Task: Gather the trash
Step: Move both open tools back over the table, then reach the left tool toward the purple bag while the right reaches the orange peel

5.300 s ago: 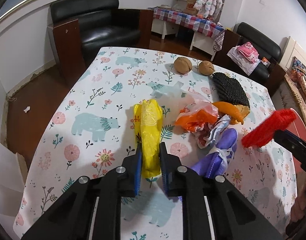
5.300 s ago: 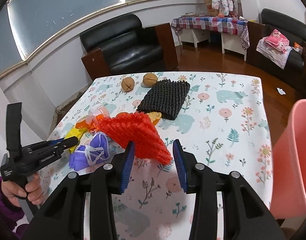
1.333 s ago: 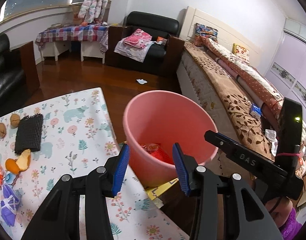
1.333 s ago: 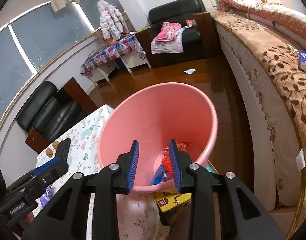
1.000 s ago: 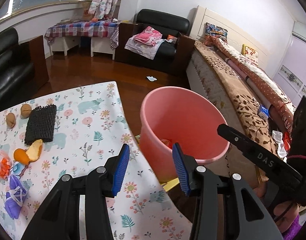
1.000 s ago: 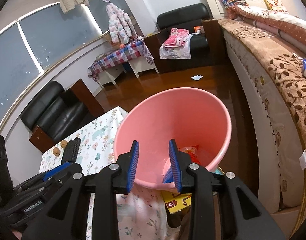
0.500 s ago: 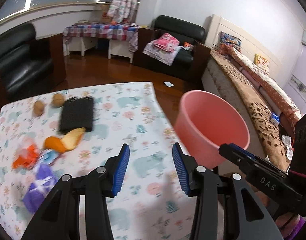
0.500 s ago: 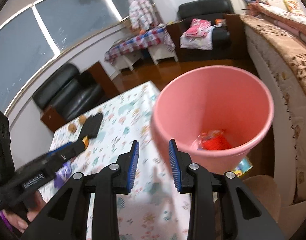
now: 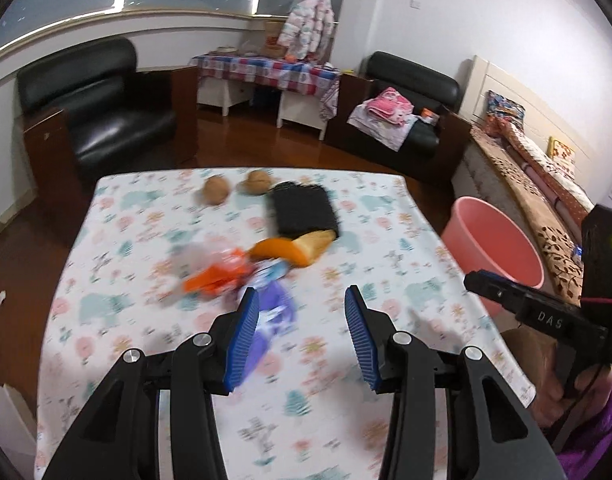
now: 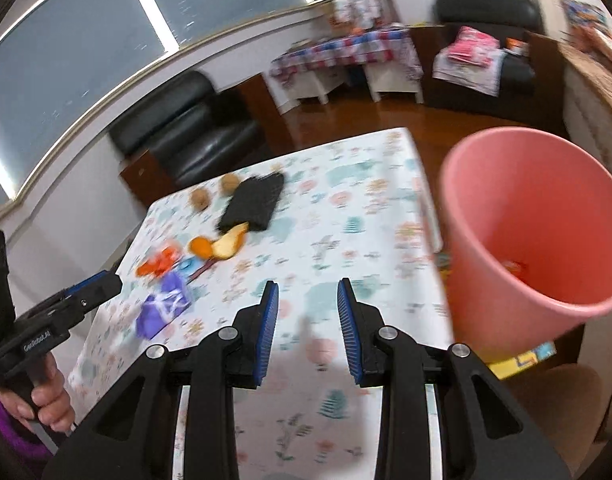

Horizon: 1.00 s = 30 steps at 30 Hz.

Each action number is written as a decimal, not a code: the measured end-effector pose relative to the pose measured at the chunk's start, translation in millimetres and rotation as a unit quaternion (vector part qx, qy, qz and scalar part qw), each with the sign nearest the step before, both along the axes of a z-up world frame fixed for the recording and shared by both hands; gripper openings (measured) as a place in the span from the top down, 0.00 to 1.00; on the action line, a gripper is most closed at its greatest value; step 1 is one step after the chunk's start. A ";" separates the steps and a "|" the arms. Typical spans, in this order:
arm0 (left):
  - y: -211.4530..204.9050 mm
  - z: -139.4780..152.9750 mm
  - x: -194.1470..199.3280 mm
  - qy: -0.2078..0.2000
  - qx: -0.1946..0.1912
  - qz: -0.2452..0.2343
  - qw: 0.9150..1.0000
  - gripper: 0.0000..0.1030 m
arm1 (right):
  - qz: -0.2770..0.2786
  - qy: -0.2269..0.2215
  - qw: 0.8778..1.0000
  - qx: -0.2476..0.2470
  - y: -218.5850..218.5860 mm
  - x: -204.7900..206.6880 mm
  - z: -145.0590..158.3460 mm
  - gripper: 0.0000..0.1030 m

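Trash lies on the floral tablecloth (image 9: 386, 240): a purple wrapper (image 9: 275, 312) (image 10: 163, 306), an orange plastic bag (image 9: 217, 276) (image 10: 157, 262), an orange peel (image 9: 293, 246) (image 10: 221, 246), a black mesh pad (image 9: 303, 210) (image 10: 253, 202) and two walnuts (image 9: 215, 192). My left gripper (image 9: 301, 336) hovers open over the table's near part, its left finger just in front of the purple wrapper. My right gripper (image 10: 308, 328) is open and empty above the table edge. The pink bin (image 10: 526, 224) (image 9: 496, 244) stands right of the table with red trash inside.
A hand holds the other gripper in each view (image 10: 45, 396) (image 9: 578, 376). Black armchairs (image 9: 97, 120), a checked side table (image 9: 265, 76) and a bed (image 9: 546, 184) ring the room. A yellow box (image 10: 522, 360) lies on the floor under the bin.
Both grippers have swung left, away from the pink bin and back over the table. The trash pile has come into the middle of both views. Jaw widths are unchanged.
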State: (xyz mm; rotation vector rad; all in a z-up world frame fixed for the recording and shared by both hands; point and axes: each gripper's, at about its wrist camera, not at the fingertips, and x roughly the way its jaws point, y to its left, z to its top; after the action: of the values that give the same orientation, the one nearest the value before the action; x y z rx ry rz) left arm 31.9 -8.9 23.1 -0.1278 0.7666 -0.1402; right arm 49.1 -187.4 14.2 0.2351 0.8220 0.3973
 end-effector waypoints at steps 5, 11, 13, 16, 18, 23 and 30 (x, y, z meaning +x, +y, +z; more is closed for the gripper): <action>17.9 -22.5 -3.2 0.033 0.003 0.005 0.999 0.57 | 0.064 0.005 0.998 0.003 34.7 8.4 0.2 0.70; 21.9 -44.3 6.2 0.056 -0.002 0.000 0.998 0.57 | 0.123 0.009 0.992 -0.007 74.8 24.0 0.3 0.70; 25.3 -50.5 11.4 0.064 -0.005 -0.001 0.998 0.57 | 0.130 0.005 0.991 -0.015 84.4 32.5 -0.7 0.70; 28.6 -54.9 19.4 0.068 -0.011 -0.002 0.998 0.57 | 0.139 0.012 0.990 -0.019 97.0 50.6 -4.5 0.70; 29.8 -58.0 24.4 0.071 -0.013 -0.006 0.997 0.57 | 0.148 0.020 0.989 -0.019 104.7 61.1 -8.0 0.70; 31.4 -68.1 29.4 0.073 -0.002 -0.015 0.997 0.57 | 0.172 0.025 0.984 -0.024 125.1 79.9 -12.7 0.70; 32.2 -66.9 23.6 0.062 -0.014 -0.033 0.997 0.78 | 0.189 0.045 0.980 -0.039 144.8 98.8 -31.2 0.70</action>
State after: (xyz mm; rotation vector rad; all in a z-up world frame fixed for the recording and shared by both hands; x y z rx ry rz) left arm 55.5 23.3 -43.9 -0.1384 0.8931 -0.2078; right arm 148.0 -42.6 -17.0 0.0210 0.9721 0.7129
